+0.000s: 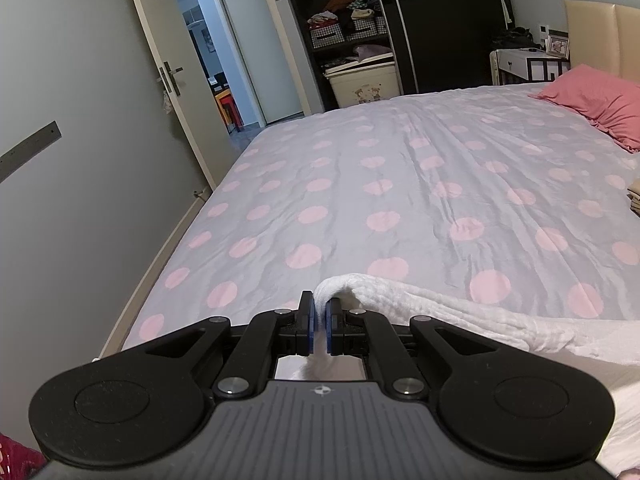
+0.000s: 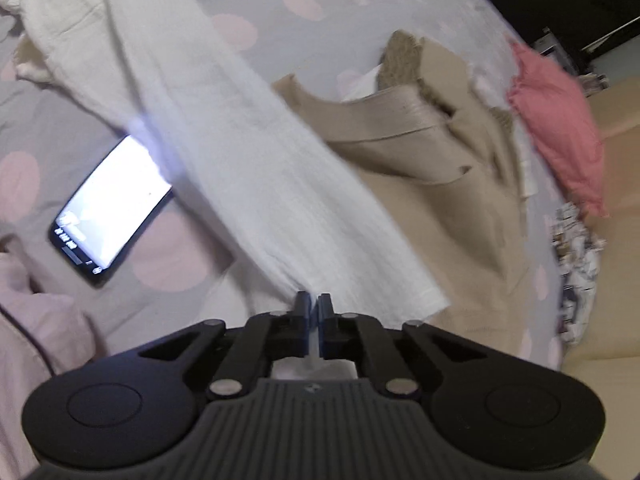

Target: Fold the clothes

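Bedroom: polka-dot bedspread (image 1: pixel 400 184) serves as the folding surface; every place below is told from it.
White garment (image 2: pixel 248 168): stretched above the bedspread between both tools, likely held taut to line up a fold.
Left gripper (image 1: pixel 319 320): blue pads pinching a bunched edge of the garment, over the bedspread's near edge.
Right gripper (image 2: pixel 313 312): pressed together on the garment's hem.
Phone (image 2: pixel 112 204): lit, lying on the bedspread, partly under the cloth.
Beige clothing (image 2: pixel 420 152): heaped on the bedspread beyond, probably waiting.
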`<state>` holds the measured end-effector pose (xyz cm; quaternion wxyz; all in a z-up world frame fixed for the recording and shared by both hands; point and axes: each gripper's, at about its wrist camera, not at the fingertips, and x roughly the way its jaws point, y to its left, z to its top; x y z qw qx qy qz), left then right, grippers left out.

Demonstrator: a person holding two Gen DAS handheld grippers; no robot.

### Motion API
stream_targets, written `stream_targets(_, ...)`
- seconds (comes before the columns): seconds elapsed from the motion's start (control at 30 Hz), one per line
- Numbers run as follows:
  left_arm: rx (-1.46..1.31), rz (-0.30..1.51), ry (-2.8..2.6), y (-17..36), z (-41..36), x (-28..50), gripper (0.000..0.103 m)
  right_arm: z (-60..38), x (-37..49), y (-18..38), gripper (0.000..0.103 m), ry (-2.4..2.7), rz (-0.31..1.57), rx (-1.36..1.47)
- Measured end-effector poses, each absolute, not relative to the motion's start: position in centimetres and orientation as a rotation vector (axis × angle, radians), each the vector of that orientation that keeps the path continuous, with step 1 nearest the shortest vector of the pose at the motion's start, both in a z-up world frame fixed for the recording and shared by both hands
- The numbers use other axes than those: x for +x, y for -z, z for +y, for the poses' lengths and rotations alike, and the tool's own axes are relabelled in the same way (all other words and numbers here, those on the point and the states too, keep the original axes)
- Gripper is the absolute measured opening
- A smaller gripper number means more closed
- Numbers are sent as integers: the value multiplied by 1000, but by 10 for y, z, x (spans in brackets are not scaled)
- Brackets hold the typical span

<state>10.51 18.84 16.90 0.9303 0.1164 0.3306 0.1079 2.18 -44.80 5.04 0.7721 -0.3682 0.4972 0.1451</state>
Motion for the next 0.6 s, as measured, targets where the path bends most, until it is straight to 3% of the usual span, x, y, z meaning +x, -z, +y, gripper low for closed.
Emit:
stream_targets(0.37,208,629,-249,-184,202,85,3,-446,18,-128,2,-24,767,-742)
stream_targets(0.6,213,596,-280,-192,210,79,3,-452,45,-166,2,143,675,-694)
